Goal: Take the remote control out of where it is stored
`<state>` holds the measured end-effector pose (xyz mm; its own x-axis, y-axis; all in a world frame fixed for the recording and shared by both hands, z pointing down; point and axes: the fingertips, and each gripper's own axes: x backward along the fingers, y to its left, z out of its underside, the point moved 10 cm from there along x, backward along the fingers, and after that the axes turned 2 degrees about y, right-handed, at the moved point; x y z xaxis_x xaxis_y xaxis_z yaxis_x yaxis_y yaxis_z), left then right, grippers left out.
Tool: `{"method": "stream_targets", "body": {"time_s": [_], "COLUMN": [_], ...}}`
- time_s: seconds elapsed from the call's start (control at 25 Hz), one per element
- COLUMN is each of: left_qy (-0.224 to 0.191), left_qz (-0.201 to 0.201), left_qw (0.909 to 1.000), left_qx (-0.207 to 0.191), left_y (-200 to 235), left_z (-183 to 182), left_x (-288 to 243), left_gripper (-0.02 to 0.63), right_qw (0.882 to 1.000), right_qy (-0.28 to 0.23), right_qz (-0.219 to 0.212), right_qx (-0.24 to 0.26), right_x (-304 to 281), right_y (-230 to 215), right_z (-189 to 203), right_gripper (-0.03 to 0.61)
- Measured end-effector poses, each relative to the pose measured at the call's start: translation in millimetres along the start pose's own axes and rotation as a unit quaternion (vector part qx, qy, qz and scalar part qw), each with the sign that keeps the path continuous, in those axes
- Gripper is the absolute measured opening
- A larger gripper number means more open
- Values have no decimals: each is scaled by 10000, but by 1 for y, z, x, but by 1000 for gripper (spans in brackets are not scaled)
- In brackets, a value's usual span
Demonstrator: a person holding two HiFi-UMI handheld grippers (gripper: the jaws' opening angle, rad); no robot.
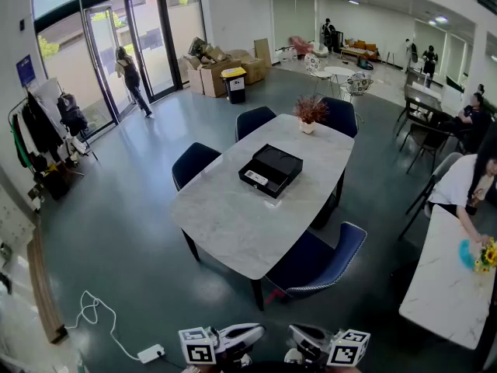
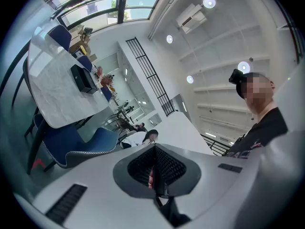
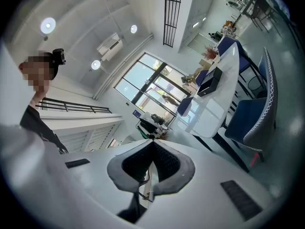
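An open black box point(image 1: 270, 170) lies on the marble table point(image 1: 233, 224) in the middle of the room. In its near half rests a pale oblong thing point(image 1: 255, 179), too small to tell whether it is the remote. The box also shows far off in the left gripper view point(image 2: 83, 78) and in the right gripper view point(image 3: 209, 81). My left gripper point(image 1: 247, 334) and right gripper point(image 1: 304, 334) sit at the bottom edge of the head view, well short of the table. In their own views, the left gripper point(image 2: 155, 147) and the right gripper point(image 3: 153, 142) have their jaws together with nothing held.
Blue chairs ring the table, and one point(image 1: 318, 259) stands at its near corner between me and the box. A vase of dried flowers point(image 1: 309, 113) stands at the far end. A person leans over a second white table point(image 1: 446, 294) at right. A cable and power strip point(image 1: 147, 353) lie on the floor at left.
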<state>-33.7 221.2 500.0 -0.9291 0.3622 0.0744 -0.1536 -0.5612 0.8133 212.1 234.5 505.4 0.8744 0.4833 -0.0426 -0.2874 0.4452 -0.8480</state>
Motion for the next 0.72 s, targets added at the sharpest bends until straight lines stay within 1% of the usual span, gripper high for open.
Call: {"method": "stream_targets", "body": {"time_s": [0.12, 0.2, 0.32, 0.36, 0.44, 0.48, 0.6, 0.64, 0.72], "left_qy": [61, 14, -6, -1, -36, -49, -33, -46, -83], "left_qz": [-55, -27, 5, -3, -1, -3, 2, 13, 22], "left_qw": [10000, 10000, 10000, 10000, 10000, 10000, 10000, 10000, 9999], "left_qx": [-38, -8, -2, -3, 28, 40, 19, 32, 74], "left_y": [-2, -2, -1, -1, -1, -1, -1, -1, 1], "left_z": [0, 1, 1, 1, 1, 1, 0, 1, 3], "left_x": [0, 0, 0, 0, 0, 0, 1, 1, 3], "left_gripper": [6, 6, 5, 5, 6, 5, 5, 5, 5], "right_qw": [10000, 10000, 9997, 9997, 9998, 9998, 9992, 9992, 9999], "right_qy": [17, 9, -6, -23, -84, -90, -18, -18, -74], "right_qz": [-5, -20, 13, -18, -165, -179, 16, 48, -45], "right_qx": [9, 15, 257, 259, 66, 60, 401, 392, 116], "right_x": [1, 1, 1, 1, 0, 0, 1, 1, 0], "right_y": [2, 2, 6, 7, 5, 5, 9, 9, 6], "right_z": [0, -1, -8, -8, -4, -5, -13, -12, -6], "right_gripper": [9, 9, 9, 9, 9, 9, 9, 9, 9]}}
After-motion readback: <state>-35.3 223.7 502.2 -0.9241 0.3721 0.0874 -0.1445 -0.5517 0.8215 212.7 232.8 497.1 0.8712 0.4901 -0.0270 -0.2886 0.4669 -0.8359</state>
